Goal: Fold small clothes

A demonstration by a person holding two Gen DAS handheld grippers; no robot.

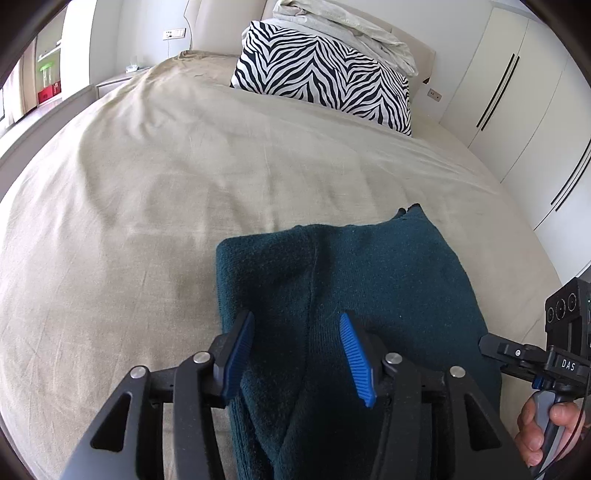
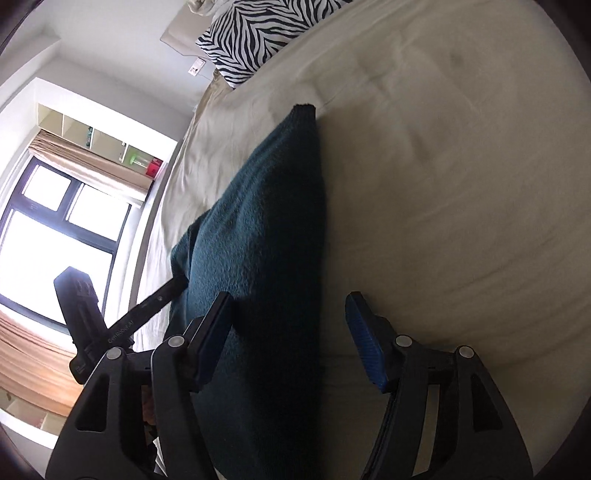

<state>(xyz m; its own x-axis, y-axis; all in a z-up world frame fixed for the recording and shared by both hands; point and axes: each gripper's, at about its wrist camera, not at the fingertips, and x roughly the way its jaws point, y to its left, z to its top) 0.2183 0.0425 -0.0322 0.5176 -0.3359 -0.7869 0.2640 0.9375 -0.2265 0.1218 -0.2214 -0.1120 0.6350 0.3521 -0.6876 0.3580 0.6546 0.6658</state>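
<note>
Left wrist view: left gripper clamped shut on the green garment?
No. The left gripper has its blue pads spread wide apart over the dark green garment, gripping nothing.

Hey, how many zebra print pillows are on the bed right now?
1. The zebra print pillow lies at the head of the bed, under a crumpled pale sheet, far beyond the dark green garment. Others may be hidden beneath that pile.

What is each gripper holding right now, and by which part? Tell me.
Nothing. The left gripper is open over the dark teal garment, and the right gripper is open over its right edge.
</note>
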